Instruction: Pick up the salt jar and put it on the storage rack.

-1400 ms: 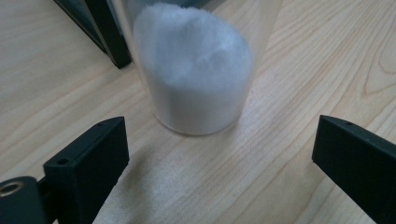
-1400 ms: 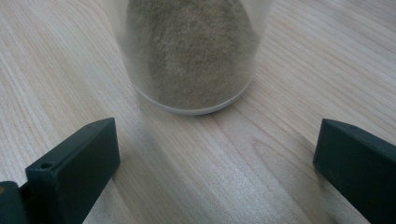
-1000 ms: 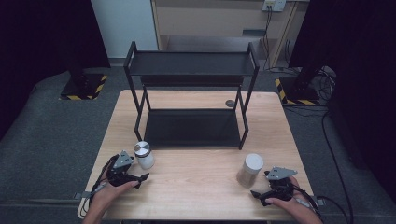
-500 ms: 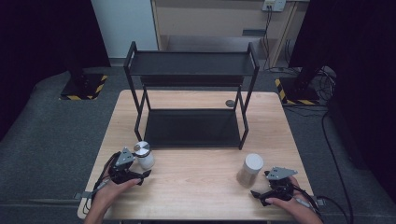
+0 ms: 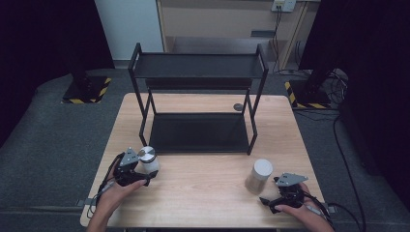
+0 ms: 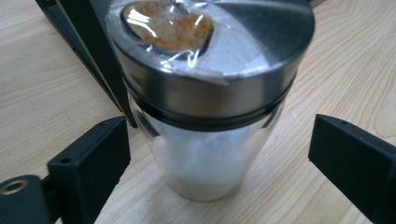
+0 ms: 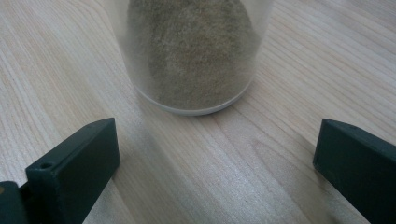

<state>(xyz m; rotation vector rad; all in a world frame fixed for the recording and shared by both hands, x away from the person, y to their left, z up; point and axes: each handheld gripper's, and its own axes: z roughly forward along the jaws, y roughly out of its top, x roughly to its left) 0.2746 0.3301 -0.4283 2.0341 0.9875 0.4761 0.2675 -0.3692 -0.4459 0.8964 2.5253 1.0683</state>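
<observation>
A glass jar (image 5: 147, 160) with a steel lid and white contents stands at the table's front left. My left gripper (image 5: 143, 170) is open around it. In the left gripper view the jar (image 6: 205, 140) sits between the two black jaws of the left gripper (image 6: 219, 158), with a gap on each side. At the front right stands a second jar (image 5: 259, 175) holding grey-brown powder. My right gripper (image 5: 271, 191) is open just short of it. In the right gripper view this jar (image 7: 194, 51) stands ahead of the right gripper (image 7: 215, 154), and bare wood lies between the jaws.
A black two-level metal rack (image 5: 198, 72) stands at the middle and back of the wooden table (image 5: 203, 179). One of its legs (image 6: 100, 60) passes close behind the left jar. A small round disc (image 5: 238, 107) lies by the rack's right rear leg.
My left gripper has slid forward and right, so the steel-lidded jar now stands between its jaws. The right gripper has barely moved.
</observation>
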